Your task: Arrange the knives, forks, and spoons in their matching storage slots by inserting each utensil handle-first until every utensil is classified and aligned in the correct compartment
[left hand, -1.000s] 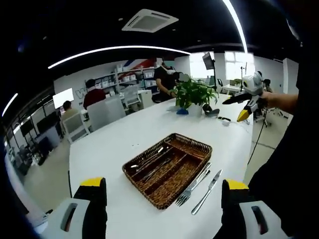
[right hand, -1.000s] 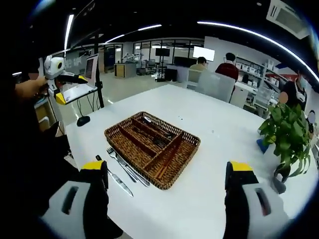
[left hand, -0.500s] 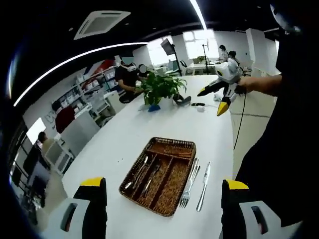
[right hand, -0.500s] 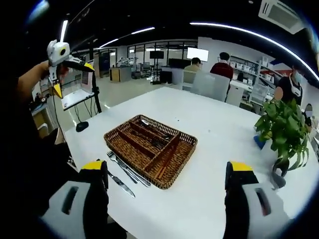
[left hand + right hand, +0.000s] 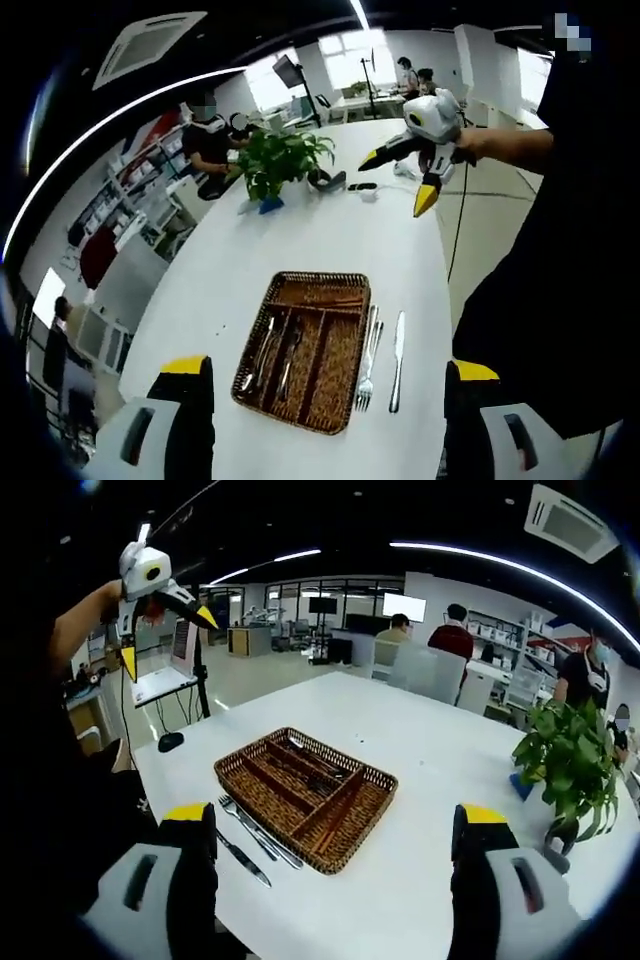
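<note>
Rising nearest in each view, both sets of fingers are seen spread wide and holding nothing: the left gripper (image 5: 325, 420) and the right gripper (image 5: 335, 875) are held high above the counter (image 5: 300, 240). Below, a knife (image 5: 397, 347) and forks (image 5: 368, 355) are laid just beside the wicker tray (image 5: 305, 350), whose slots already carry a few utensils. Farther off, a potted plant (image 5: 280, 160) is set, and seated people are seen beyond. From such height, a descent could be misjudged, so the flat knife may be skidded across the counter rather than pinched. Compared with a second ago, the left view has been rolled and raised, so the tray is seen more from above.
</note>
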Demonstrator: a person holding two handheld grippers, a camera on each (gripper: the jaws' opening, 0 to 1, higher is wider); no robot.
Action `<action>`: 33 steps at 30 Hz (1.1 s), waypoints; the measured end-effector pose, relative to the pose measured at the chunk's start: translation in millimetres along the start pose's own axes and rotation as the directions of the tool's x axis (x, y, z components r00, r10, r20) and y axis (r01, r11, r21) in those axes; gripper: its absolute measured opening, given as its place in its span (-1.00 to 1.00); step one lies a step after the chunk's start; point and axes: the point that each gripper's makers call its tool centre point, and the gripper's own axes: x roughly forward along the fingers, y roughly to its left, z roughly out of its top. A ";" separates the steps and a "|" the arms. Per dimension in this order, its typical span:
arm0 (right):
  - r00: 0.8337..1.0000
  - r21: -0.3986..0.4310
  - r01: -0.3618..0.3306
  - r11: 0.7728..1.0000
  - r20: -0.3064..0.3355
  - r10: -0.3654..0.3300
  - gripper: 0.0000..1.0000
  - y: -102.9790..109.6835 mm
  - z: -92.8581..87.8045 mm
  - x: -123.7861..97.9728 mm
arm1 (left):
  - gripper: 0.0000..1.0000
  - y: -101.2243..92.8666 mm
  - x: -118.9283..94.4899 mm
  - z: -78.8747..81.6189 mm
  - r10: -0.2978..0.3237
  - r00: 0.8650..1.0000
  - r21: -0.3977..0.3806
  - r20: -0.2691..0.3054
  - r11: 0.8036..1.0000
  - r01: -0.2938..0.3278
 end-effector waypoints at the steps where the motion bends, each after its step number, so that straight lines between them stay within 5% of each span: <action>1: 1.000 -0.009 -0.004 1.000 -0.006 0.004 0.99 0.9 -0.6 0.3 | 1.00 1.0 3.2 -1.9 0.001 1.000 -0.002 -0.006 1.000 -0.001; 2: 1.000 -0.020 -0.012 1.000 -0.017 0.011 0.99 2.1 -2.3 1.0 | 1.00 8.3 7.1 -4.5 0.038 0.999 -0.007 -0.017 0.999 -0.038; 16: 0.999 -0.019 -0.012 1.000 -0.049 0.012 0.99 -2.2 -10.5 4.5 | 0.79 -7.8 66.7 -17.0 -0.051 0.998 0.072 -0.034 0.996 0.053; 21: 0.999 0.000 0.004 1.000 -0.054 -0.004 0.99 -8.1 -15.4 2.9 | 0.65 -29.3 103.0 -39.6 -0.149 0.988 0.030 -0.051 0.988 0.151; 33: 0.997 0.020 0.000 1.000 -0.076 0.001 0.99 -4.4 -26.1 7.3 | 0.16 -66.2 166.1 -82.9 -0.240 0.969 0.013 -0.057 0.970 0.241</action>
